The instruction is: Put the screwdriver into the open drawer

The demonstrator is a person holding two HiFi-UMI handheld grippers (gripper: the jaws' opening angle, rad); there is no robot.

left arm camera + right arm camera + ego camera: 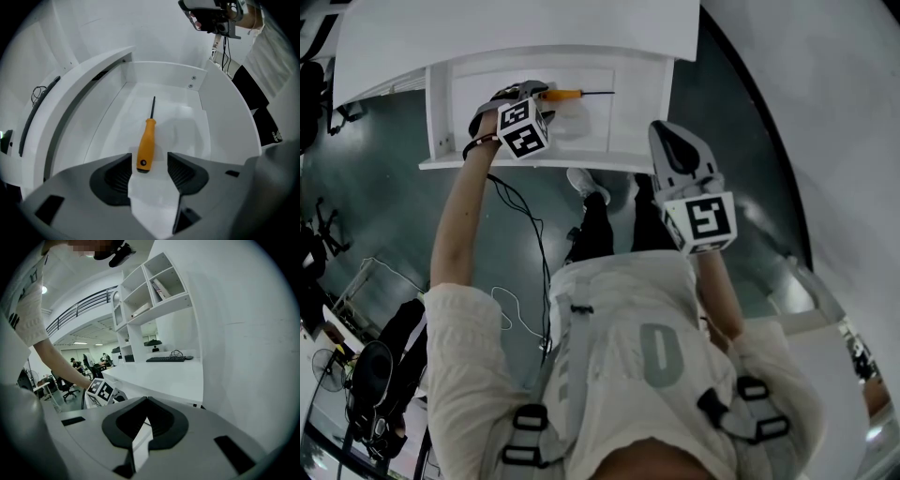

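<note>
The orange-handled screwdriver with a thin black shaft (pixel 146 149) lies flat on the floor of the open white drawer (pixel 165 76), so the placing looks done and the coming move is likely a withdrawal. In the left gripper view its long axis runs from 6 o'clock to 12 o'clock. The handle's butt sits between the spread jaws of the left gripper (pixel 150 162), with a gap on each side and no pad pressing it. The right gripper (pixel 146 419) is pressed together on nothing and is held well apart at 4 o'clock from the drawer in the head view, so the left one is nearer. There the marker cube hides the left jaws and the handle's end.
</note>
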